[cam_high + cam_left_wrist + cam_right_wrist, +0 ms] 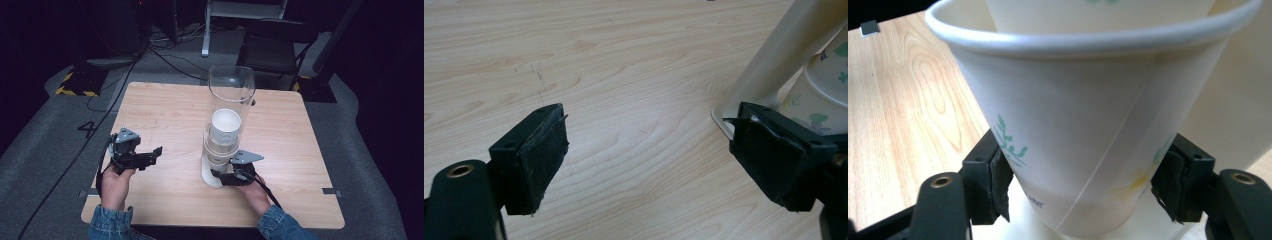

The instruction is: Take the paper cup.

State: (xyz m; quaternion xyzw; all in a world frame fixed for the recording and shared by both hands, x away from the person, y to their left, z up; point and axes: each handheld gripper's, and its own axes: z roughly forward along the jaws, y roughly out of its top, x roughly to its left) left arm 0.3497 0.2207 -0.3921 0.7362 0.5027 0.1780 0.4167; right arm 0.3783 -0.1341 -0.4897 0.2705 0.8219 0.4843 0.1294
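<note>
At centre frame in the high view a clear cup dispenser [226,125] stands upright on the wooden table [165,110], holding a stack of paper cups [224,131] whose long axis runs vertically. The right gripper [226,176] sits at the dispenser's foot, directly below the stack. In the right gripper view the lowest paper cup [1083,145] fills the middle of the frame, its tapered lower part between the two pads [1000,182], both touching its sides, so this claw looks closed on the cup. Any pull would likely run downward along that axis. The left gripper [146,156], at lower left, hangs wide and empty, well apart.
</note>
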